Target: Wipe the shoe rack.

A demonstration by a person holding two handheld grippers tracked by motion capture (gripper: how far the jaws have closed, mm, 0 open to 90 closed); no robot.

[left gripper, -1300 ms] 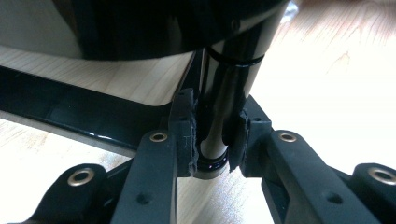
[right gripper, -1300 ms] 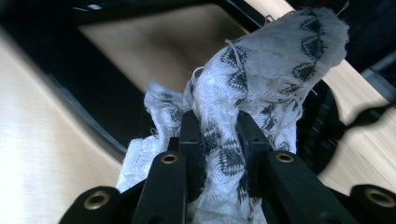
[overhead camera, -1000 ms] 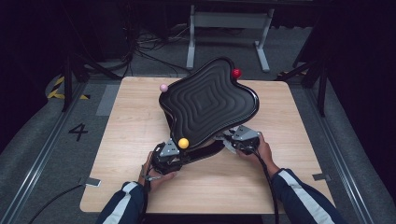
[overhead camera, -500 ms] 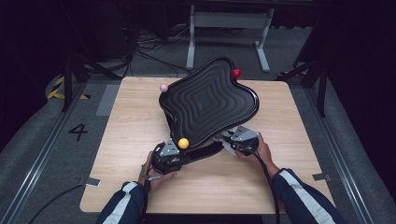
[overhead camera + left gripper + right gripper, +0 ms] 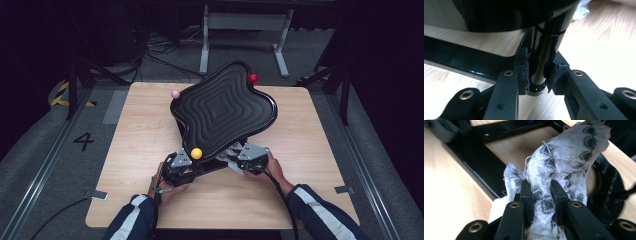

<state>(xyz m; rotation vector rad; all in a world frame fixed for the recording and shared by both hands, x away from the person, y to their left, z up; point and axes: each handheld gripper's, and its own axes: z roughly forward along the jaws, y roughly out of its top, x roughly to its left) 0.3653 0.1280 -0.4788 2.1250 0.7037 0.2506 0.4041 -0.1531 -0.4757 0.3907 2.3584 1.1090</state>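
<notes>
White patterned cloth [image 5: 564, 167] hangs pinched in the right gripper [image 5: 541, 192] fingers beneath the black wavy tray [image 5: 220, 107]. Left gripper [image 5: 537, 72] fingers clamp the tray stand's black post [image 5: 544, 50] on the table [image 5: 135, 130].

from above the near edge we look forward and down on the pale wooden table [image 5: 150, 125]; both gripper views sit close under the glossy black wavy tray [image 5: 222, 107], sharing its frame.
</notes>
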